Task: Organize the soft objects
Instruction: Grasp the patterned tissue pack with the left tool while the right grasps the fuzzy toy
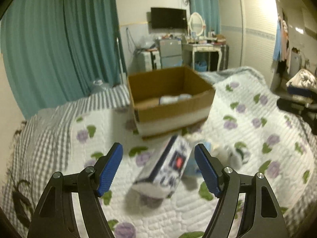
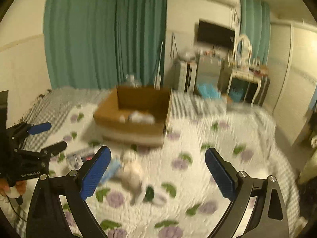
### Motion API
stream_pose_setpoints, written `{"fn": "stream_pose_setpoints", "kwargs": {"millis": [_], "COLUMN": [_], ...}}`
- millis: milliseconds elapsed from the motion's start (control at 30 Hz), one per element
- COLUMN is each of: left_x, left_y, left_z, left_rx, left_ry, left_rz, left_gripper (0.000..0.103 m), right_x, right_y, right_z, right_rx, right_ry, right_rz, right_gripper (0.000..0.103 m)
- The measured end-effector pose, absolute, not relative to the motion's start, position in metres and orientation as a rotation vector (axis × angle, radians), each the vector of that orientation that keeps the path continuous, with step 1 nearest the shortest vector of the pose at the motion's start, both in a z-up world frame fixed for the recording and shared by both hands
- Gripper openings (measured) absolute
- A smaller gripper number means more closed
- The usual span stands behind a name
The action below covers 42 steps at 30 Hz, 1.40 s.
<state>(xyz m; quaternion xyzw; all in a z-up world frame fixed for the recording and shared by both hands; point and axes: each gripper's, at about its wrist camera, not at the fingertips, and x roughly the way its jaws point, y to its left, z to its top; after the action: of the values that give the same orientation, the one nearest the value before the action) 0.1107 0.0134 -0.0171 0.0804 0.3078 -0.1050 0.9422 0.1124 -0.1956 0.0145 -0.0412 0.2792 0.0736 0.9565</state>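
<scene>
An open cardboard box (image 1: 170, 99) stands on the flowered quilt (image 1: 257, 130), with white soft things (image 1: 175, 98) inside; it also shows in the right wrist view (image 2: 134, 115). My left gripper (image 1: 158, 170) is open and empty above a white and dark-blue tissue pack (image 1: 168, 168) lying on the quilt. My right gripper (image 2: 158, 172) is open and empty above a pale plush toy (image 2: 132, 174). A light-blue item (image 2: 113, 170) lies beside the toy. The left gripper (image 2: 47, 136) shows at the left of the right wrist view, with the tissue pack (image 2: 79, 156) under it.
A grey striped blanket (image 1: 49, 130) covers the bed's left side. Teal curtains (image 1: 59, 45) hang behind. A dressing table (image 1: 202, 47), a small fridge (image 1: 171, 53) and a wardrobe (image 1: 255, 29) stand past the bed. Folded bedding (image 1: 301, 83) lies at far right.
</scene>
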Motion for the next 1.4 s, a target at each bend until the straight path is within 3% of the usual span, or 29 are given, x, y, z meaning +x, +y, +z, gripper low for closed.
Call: {"fn": "stream_pose_setpoints", "kwargs": {"millis": [200,400,600,767,867,900,933,1133,1400], "left_x": [0.114,0.124,0.130,0.137,0.140,0.141,0.143,0.143,0.116], "left_y": [0.014,0.020,0.020,0.021,0.021,0.022,0.023,0.035,0.036], "left_z": [-0.055,-0.086,-0.106,-0.113,-0.116,-0.116,-0.117,-0.112,-0.083], "left_rx": [0.201,0.180,0.187,0.191,0.199,0.201,0.200,0.143,0.126], "left_ry": [0.628,0.693,0.729,0.743,0.744,0.743,0.743,0.737,0.699], "left_rz": [-0.185,-0.219,-0.273,-0.278,-0.294,-0.295,-0.293,-0.306,-0.248], "left_gripper": [0.075,0.075,0.075,0.073,0.073,0.068,0.054,0.042,0.042], "right_x": [0.144,0.170,0.185,0.195,0.196,0.195,0.194,0.185,0.162], "right_y": [-0.203,-0.203,-0.205,-0.208,-0.208,-0.208,-0.207,-0.205,-0.200], "right_z": [-0.081,-0.137,-0.156,-0.172,-0.172,-0.171,-0.170,-0.166,-0.143], "right_rx": [-0.003,0.029,0.046,0.069,0.085,0.085,0.084,0.078,0.046], "right_ry": [0.769,0.908,0.974,1.032,1.030,1.024,1.021,0.998,0.914], "right_rz": [0.155,0.157,0.141,0.140,0.153,0.153,0.153,0.149,0.145], "right_gripper": [0.097,0.097,0.095,0.073,0.066,0.066,0.064,0.062,0.062]}}
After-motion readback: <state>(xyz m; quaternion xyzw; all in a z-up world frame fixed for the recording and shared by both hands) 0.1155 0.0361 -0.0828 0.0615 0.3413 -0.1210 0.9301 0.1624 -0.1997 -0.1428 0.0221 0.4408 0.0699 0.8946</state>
